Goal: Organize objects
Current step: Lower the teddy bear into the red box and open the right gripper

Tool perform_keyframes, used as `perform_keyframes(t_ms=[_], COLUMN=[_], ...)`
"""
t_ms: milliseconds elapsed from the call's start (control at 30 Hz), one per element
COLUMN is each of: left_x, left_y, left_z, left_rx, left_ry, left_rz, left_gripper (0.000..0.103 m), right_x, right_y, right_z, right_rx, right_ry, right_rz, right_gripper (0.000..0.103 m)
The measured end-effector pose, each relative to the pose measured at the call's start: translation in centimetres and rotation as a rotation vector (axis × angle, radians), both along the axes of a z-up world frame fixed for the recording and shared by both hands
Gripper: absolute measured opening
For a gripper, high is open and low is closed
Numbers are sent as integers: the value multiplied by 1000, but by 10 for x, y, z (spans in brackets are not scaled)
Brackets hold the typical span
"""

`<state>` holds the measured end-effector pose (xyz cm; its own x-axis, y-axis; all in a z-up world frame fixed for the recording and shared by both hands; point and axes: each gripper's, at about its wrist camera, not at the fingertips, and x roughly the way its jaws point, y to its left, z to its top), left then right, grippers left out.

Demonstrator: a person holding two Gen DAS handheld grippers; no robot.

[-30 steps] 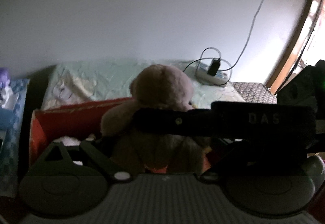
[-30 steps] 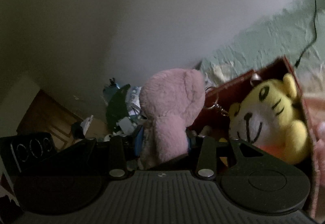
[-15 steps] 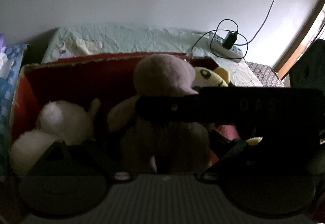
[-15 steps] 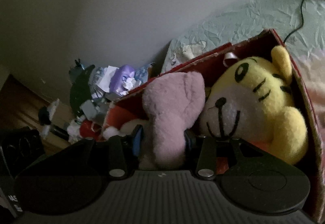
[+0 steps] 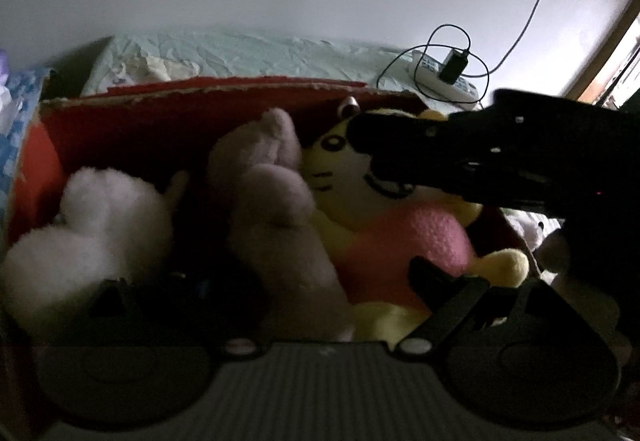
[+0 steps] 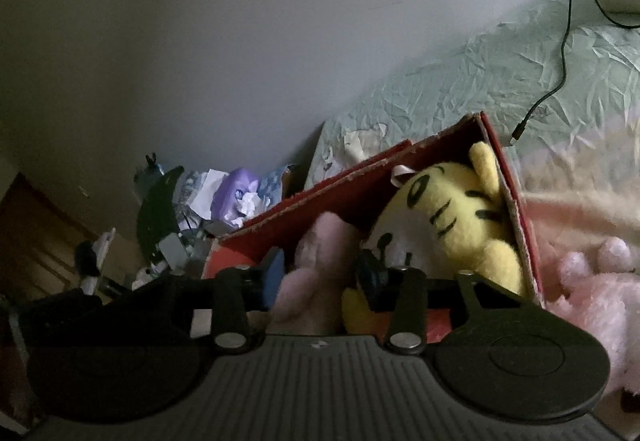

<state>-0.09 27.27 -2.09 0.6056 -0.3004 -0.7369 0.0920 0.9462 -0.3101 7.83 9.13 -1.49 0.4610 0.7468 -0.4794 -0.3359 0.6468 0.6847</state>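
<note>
**Plush toys packed in the red box**

A red cardboard box (image 5: pixel 120 129) sits on a pale green crinkled bedsheet (image 5: pixel 248 49) against a plain wall. Inside it, side by side, lie a white fluffy plush toy (image 5: pixel 92 225), a dusty-pink plush bear (image 5: pixel 272 209) and a yellow plush tiger with a pink belly (image 5: pixel 396 241).

The left gripper (image 5: pixel 320 281) stands with its fingers spread wide apart, the pink bear lying between them, ungripped. The right gripper (image 6: pixel 316 277) reaches into the box from the side; its blue-padded fingers (image 6: pixel 370 273) flank the same bear with a gap on either side, so it looks released.

Outside the box, a light pink plush animal (image 6: pixel 592 293) lies on the bed. A white power strip with a black charger (image 5: pixel 448 77) rests near the wall.
</note>
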Motion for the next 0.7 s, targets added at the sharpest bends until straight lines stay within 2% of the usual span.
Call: perform_keyframes(t_ms=[100,167,300,433,700], left_x=[-2,-1,-2,-1,7], left_y=[-8,-10,-10,-16,-30], left_z=[0,0,-1,-1,0], left_rx=[44,48,44,55,101], left_ry=[-9,-4,-6,-6,13], left_rz=[-11,-13,-14,-21,-27], left_gripper=[91,91,92,95,96], right_x=[-3,-3,1,0,-1], right_y=[9,12,10,11,6], right_z=[-3,-2,-11,-14,-17], right_rx=[9,-29,-43,-95,-125], right_ry=[9,-13,33,12,-3], right_rz=[39,42,32,30,15], right_gripper=[38,31,31,20,17])
